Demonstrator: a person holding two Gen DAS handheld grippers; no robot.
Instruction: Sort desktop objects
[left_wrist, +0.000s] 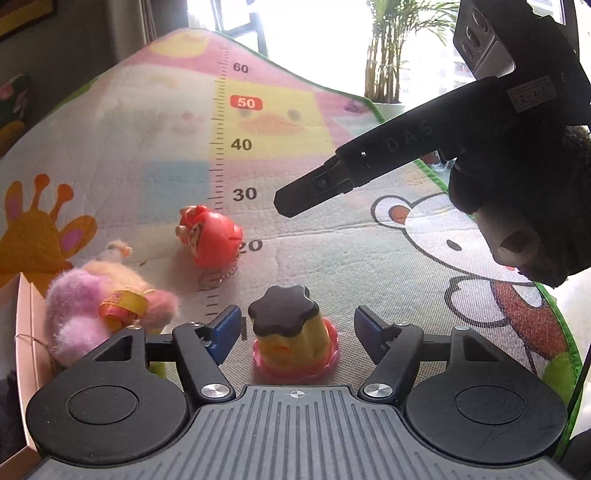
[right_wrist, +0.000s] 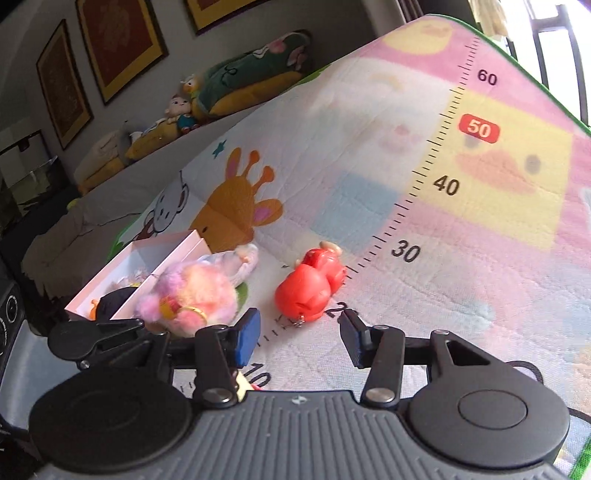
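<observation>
A yellow pudding-shaped toy (left_wrist: 291, 328) with a dark brown top and pink base stands on the play mat between the fingers of my open left gripper (left_wrist: 293, 328), not touched. A red figure keychain (left_wrist: 208, 236) lies beyond it; it also shows in the right wrist view (right_wrist: 310, 288), just ahead of my open, empty right gripper (right_wrist: 299, 332). A pink fluffy plush (left_wrist: 99, 310) lies at the left and shows in the right wrist view (right_wrist: 192, 295). The right gripper (left_wrist: 284, 201) hovers above the mat in the left wrist view.
A pale pink open box (right_wrist: 125, 269) with small items inside stands at the mat's left edge, next to the plush; its corner shows in the left wrist view (left_wrist: 26, 325). The cartoon play mat (right_wrist: 461, 229) has a printed ruler. A potted plant (left_wrist: 388, 55) stands behind.
</observation>
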